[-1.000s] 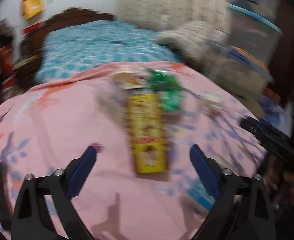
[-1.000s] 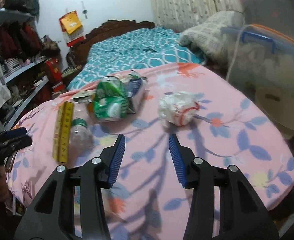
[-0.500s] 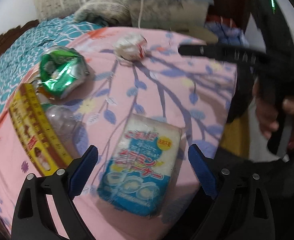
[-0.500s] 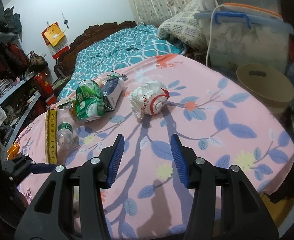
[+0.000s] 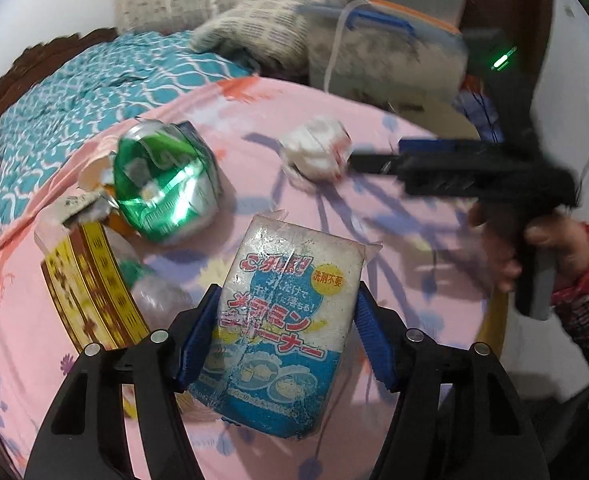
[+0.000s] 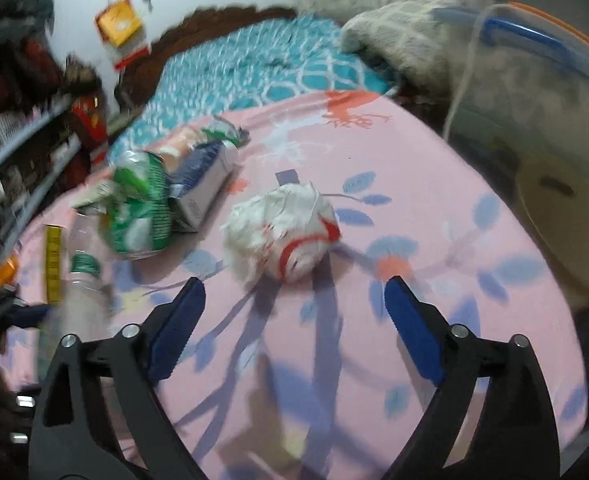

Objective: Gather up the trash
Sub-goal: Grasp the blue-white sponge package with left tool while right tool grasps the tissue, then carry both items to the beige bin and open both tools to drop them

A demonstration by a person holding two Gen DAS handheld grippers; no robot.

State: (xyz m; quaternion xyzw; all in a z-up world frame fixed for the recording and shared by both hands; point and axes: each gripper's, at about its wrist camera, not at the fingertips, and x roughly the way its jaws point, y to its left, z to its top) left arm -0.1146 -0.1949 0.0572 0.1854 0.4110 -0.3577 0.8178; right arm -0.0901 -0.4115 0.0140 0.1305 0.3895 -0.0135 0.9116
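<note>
A white-and-blue sponge packet (image 5: 282, 312) lies on the pink flowered cloth (image 5: 374, 260). My left gripper (image 5: 287, 294) is closing on it, and both blue pads touch its long sides. A crumpled white paper ball (image 6: 282, 232) with red marks lies just ahead of my right gripper (image 6: 294, 283), whose jaws are opening wide with nothing between them. In the left wrist view that right gripper (image 5: 374, 156) reaches toward the paper ball (image 5: 318, 152). A crushed green can (image 5: 162, 184), a yellow box (image 5: 90, 288) and a clear bottle (image 6: 82, 300) lie to the left.
A blue-and-white carton (image 6: 206, 184) lies behind the can. A round beige bin (image 6: 566, 220) stands off the cloth's right edge, beneath a clear storage box (image 5: 386, 52). A bed with a teal cover (image 6: 254, 64) is behind. A person's hand (image 5: 534, 248) holds the right gripper.
My left gripper swung from the yellow box to the sponge packet and narrowed onto its sides. My right gripper moved closer to the paper ball and its jaws spread wide.
</note>
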